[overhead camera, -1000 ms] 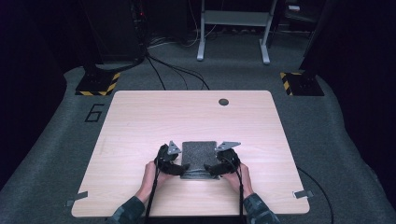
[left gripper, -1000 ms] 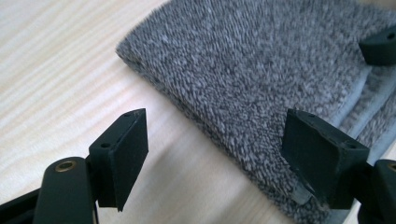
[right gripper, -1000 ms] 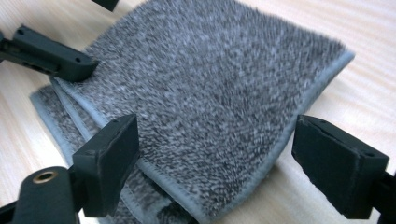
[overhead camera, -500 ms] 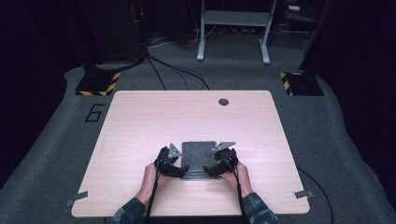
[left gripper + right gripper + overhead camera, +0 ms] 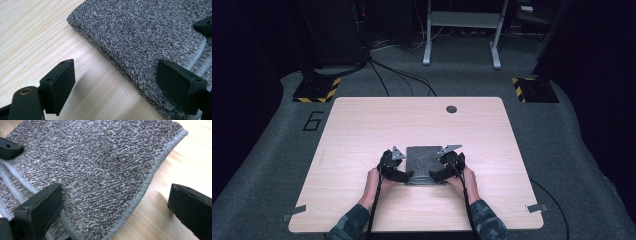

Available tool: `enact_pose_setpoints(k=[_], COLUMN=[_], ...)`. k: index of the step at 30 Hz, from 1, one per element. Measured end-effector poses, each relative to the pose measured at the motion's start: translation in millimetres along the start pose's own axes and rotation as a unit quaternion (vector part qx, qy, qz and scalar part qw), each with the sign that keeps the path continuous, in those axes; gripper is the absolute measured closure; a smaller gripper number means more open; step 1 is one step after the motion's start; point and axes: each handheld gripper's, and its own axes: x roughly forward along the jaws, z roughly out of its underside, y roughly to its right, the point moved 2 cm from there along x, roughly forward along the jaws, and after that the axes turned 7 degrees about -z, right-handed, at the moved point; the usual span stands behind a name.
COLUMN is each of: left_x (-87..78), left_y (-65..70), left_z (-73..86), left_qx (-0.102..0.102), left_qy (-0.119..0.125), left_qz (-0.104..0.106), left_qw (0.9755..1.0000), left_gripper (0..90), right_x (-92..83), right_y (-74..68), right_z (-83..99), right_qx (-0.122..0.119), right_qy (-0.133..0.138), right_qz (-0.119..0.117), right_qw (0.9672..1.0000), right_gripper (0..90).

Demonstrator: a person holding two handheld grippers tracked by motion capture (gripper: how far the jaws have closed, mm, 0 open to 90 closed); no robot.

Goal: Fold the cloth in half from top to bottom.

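I've got the folded grey towel (image 5: 424, 162) lying near my edge of the table (image 5: 362, 130); my left gripper (image 5: 115, 82) gapes wide, straddling its left edge, holding nothing; my right gripper (image 5: 115, 205) gapes too, straddling the right edge, equally close.

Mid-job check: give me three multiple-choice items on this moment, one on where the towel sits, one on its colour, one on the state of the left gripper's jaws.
1. Where on the table is the towel?
A. far edge
B. near middle, between the grippers
C. left corner

2. Towel colour?
A. grey
B. red
C. white

3. Left gripper jaws?
A. shut on the towel
B. shut empty
C. open

Answers:
1 B, the high view shows it between the left gripper and right gripper.
2 A, grey terry in both gripper views.
3 C, the jaws stand wide apart astride the towel's edge.
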Motion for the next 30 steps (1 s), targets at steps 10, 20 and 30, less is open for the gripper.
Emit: enact_pose_setpoints(k=[10,20,30], left_x=[-28.7,-66.6,-88.1], left_y=[-7.1,-20.8,-46.5], left_z=[-0.8,16.6,64.9], left_qx=[-0.017,-0.025,-0.051], left_qy=[0.032,0.047,0.018], left_qz=[0.002,-0.027,-0.070], left_qw=[0.9993,0.9982,0.9961], left_gripper=[14.4,13.5,11.0], right_x=[-21.8,-66.1,-105.1], right_y=[-3.7,-6.9,16.2], right_z=[-1.3,14.9,72.0], right_qx=[-0.006,-0.009,0.035], right_qy=[0.024,0.055,0.068], right_qz=[-0.005,0.001,0.046], right_qw=[0.9997,0.9984,0.9960], right_gripper=[0.0,0.1,0.5])
